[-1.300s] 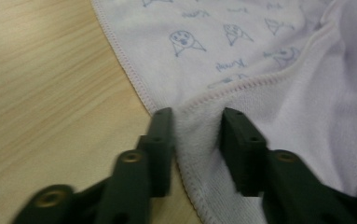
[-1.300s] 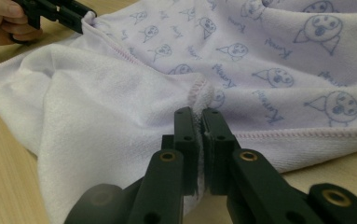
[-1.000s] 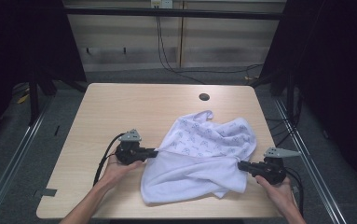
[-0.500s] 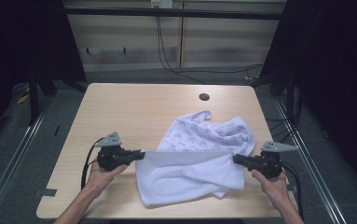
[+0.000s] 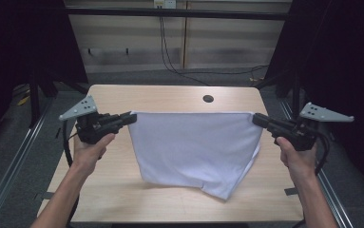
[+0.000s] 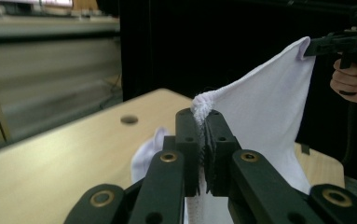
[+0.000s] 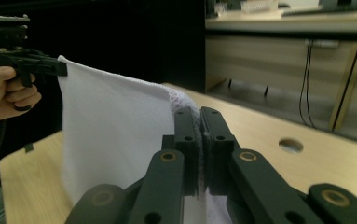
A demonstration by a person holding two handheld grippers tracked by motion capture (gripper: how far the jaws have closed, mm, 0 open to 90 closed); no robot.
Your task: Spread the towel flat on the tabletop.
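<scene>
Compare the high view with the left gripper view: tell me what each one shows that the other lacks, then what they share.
High view alone: the cloth spread whole, its lower hem hanging near the table, and both forearms. Left gripper view alone: the left gripper seen close, shut on a bunched corner of the cloth. Shared: the cloth stretched between the left gripper and the right gripper, the table and its round hole.
</scene>
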